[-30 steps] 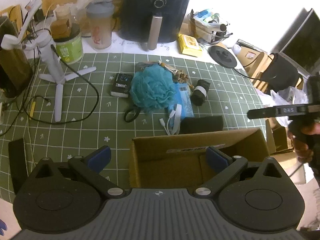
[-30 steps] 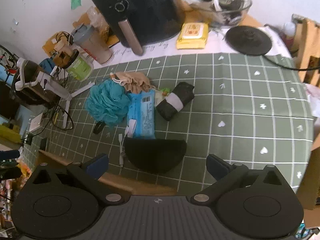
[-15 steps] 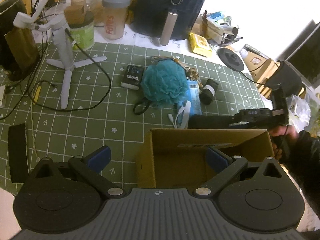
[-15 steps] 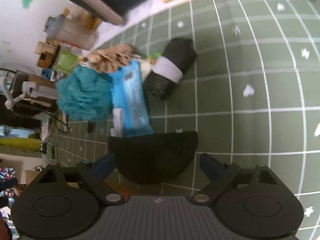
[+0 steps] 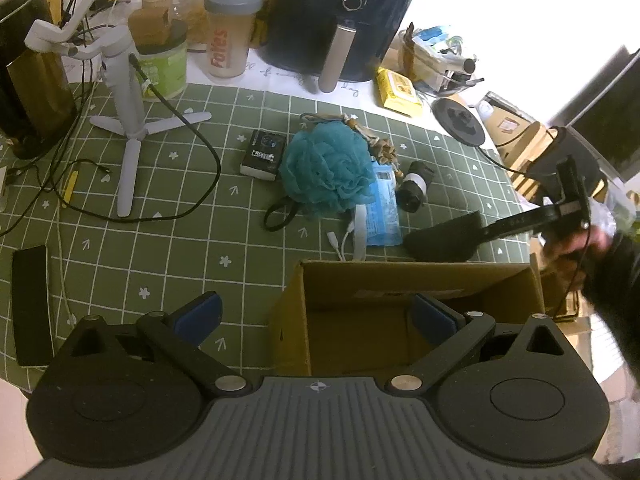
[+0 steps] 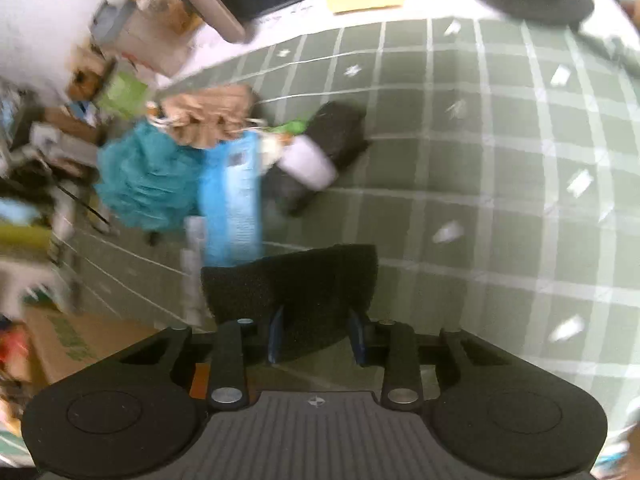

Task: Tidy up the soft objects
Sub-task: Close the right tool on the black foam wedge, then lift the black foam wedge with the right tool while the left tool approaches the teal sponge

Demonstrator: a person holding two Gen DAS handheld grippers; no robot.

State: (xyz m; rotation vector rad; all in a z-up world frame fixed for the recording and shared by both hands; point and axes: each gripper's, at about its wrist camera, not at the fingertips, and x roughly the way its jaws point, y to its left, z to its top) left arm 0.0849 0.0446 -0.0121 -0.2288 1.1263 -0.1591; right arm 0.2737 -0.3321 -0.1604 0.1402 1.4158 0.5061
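Now — green grid mat (image 5: pixel 168 248), cluttered | right tongs (image 6: pixel 316 334) pinch black pad (image 6: pixel 292 280) | left tongs (image 5: pixel 316 314) spread

Your black pad (image 6: pixel 296 280), semicircular and flat, is pinched between the right fingers (image 6: pixel 275 334), beside the open box (image 5: pixel 416 312). Teal loofah (image 5: pixel 326 170), blue pack (image 5: pixel 384 210), black roll (image 5: pixel 414 186) lie clustered on the tabletop (image 5: pixel 200 236).
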